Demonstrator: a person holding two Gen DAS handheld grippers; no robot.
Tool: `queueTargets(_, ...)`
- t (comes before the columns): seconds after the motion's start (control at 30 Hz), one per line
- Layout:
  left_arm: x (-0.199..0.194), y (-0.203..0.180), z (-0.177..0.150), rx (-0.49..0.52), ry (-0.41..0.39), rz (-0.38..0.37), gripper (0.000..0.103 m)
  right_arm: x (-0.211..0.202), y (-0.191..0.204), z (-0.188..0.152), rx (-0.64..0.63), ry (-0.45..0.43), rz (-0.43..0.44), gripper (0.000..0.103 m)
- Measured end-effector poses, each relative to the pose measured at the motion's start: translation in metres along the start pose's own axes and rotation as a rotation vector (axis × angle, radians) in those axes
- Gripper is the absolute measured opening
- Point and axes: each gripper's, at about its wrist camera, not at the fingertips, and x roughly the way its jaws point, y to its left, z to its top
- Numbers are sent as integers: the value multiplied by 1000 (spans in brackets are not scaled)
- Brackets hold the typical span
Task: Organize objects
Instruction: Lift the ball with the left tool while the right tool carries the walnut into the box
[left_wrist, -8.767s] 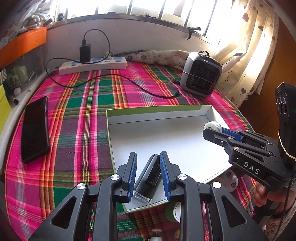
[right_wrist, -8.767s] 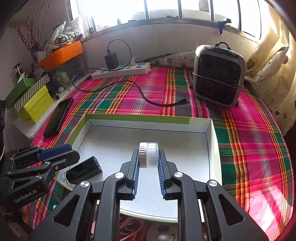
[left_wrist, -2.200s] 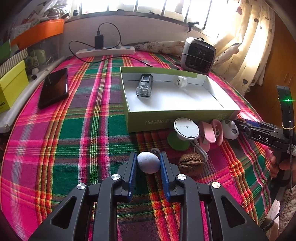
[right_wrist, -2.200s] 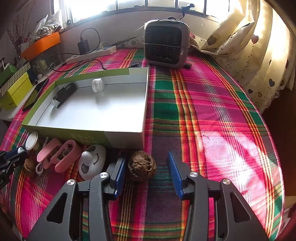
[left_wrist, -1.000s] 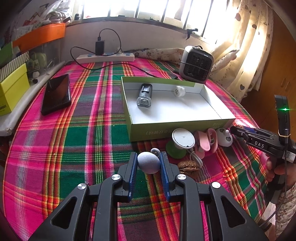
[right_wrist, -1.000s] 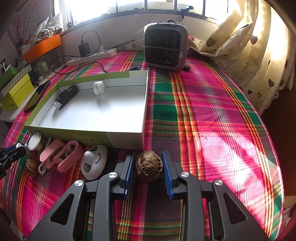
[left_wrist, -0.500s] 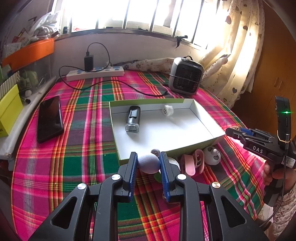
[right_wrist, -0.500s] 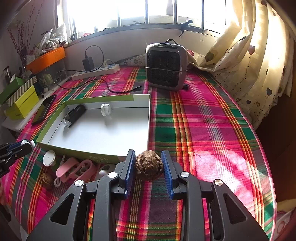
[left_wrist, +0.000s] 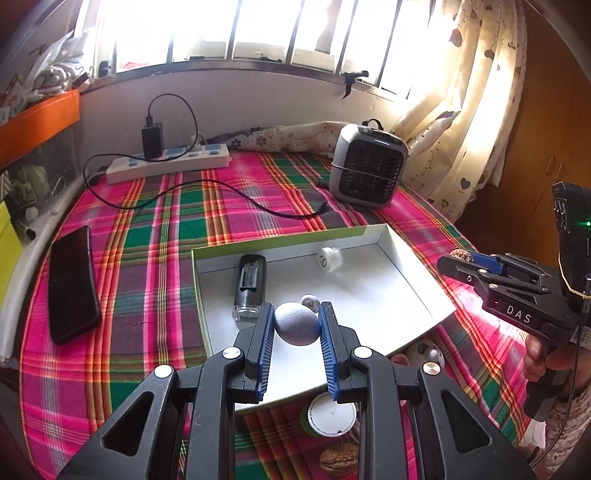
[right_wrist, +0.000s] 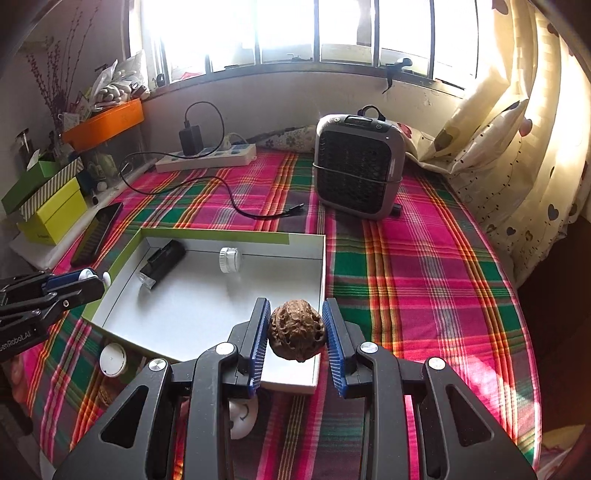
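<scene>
Plaid-clothed table: over the shallow white cardboard box (left_wrist: 406, 266), my left gripper (left_wrist: 296, 341) pinches a smooth, slippery grey egg-shaped ball (left_wrist: 297, 324); my right gripper (right_wrist: 296, 343) pinches a rigid, ridged brown walnut (right_wrist: 297, 331) at mid-girth.

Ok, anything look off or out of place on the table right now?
Nothing is spilled or damaged. The small white jar lies on its side in the green-edged box. A loose charger cable trails across the cloth just behind the box. Both carried items look squarely gripped.
</scene>
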Motion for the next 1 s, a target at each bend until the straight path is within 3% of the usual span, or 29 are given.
queueTargets(0.6, 77, -1, 37, 26, 84, -6, 22, 73, 13, 31, -47, 85, 46, 30)
queueTargets(1.0, 102, -3, 41, 49, 117, 17, 22, 100, 17, 35, -90, 137, 8, 30)
